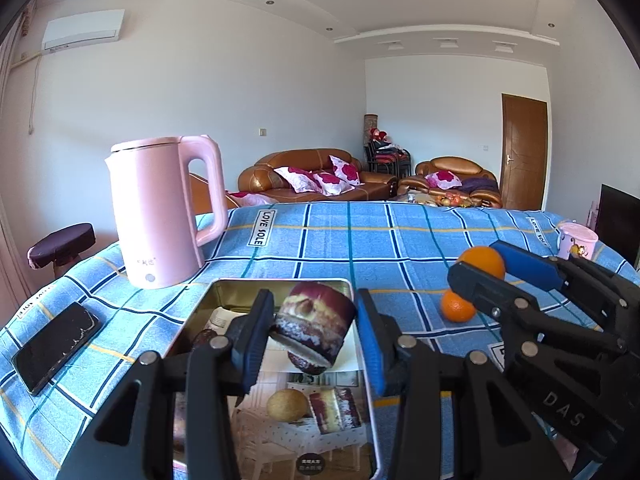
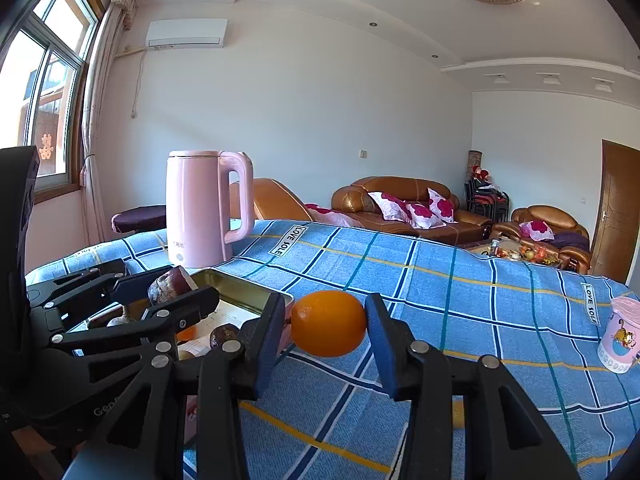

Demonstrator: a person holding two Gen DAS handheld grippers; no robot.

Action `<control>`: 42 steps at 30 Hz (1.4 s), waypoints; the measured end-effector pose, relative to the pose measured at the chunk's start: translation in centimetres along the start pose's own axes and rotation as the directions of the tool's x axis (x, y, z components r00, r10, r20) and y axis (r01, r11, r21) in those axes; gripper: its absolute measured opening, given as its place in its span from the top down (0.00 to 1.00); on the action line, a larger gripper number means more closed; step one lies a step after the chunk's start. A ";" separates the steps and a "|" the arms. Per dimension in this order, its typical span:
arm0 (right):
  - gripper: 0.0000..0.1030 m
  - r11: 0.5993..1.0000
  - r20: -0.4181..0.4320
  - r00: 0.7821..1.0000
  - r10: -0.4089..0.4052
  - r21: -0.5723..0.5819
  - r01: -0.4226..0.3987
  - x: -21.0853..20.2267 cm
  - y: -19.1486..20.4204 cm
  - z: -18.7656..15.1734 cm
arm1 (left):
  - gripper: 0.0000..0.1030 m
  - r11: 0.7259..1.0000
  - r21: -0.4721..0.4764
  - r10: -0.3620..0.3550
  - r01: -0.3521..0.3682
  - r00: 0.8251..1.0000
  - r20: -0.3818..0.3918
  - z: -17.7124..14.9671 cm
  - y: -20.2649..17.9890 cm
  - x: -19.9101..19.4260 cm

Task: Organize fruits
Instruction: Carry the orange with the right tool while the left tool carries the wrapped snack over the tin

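Observation:
My left gripper (image 1: 316, 332) is shut on a dark red wrapped fruit piece (image 1: 314, 326) and holds it above the open metal tin (image 1: 276, 286). The tin holds a brown round fruit (image 1: 287, 405), another wrapped piece (image 1: 335, 404) and a dark date (image 1: 204, 338). My right gripper (image 2: 326, 324) is shut on an orange (image 2: 328, 323), held above the blue checked tablecloth just right of the tin (image 2: 240, 286). In the left wrist view this orange (image 1: 482, 262) sits between the right gripper's fingers, and a second orange (image 1: 457, 306) lies on the cloth below it.
A pink kettle (image 1: 160, 212) stands behind the tin on the left. A black phone (image 1: 56, 346) lies at the table's left edge. A pink cartoon cup (image 2: 620, 334) stands at the right. Sofas and a door are beyond the table.

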State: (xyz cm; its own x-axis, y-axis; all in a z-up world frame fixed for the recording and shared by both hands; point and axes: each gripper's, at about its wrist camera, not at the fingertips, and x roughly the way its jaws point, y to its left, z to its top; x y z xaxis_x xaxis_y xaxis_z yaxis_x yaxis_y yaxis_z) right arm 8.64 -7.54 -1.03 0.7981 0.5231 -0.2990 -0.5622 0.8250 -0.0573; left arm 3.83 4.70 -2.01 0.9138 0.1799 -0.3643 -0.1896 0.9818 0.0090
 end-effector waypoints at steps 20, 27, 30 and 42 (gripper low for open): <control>0.57 0.993 -0.049 0.993 0.110 -0.039 -0.112 3.0 4.8 1.4 | 0.58 0.993 -0.066 0.096 -0.099 0.994 -0.048 -0.2 5.2 1.0; 0.57 0.992 -0.073 0.990 0.117 -0.045 -0.121 4.1 5.5 1.4 | 0.58 0.989 -0.084 0.112 -0.118 0.991 -0.079 -0.2 6.6 1.7; 0.57 0.991 -0.084 0.989 0.118 -0.047 -0.122 4.5 5.8 1.3 | 0.58 0.989 -0.088 0.114 -0.122 0.989 -0.091 -0.3 7.0 2.0; 0.57 0.990 -0.118 0.985 0.125 -0.051 -0.131 5.7 6.4 1.1 | 0.58 0.989 -0.085 0.112 -0.122 0.987 -0.117 -0.3 7.5 2.5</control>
State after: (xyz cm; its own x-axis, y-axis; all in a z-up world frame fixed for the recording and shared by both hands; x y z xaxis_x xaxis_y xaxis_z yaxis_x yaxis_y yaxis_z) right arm 9.85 0.99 -2.06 0.6908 0.5929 -0.4139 -0.6724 0.7372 -0.0662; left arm 4.59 12.50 -3.13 0.8386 0.2804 -0.4670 -0.3297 0.9438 -0.0252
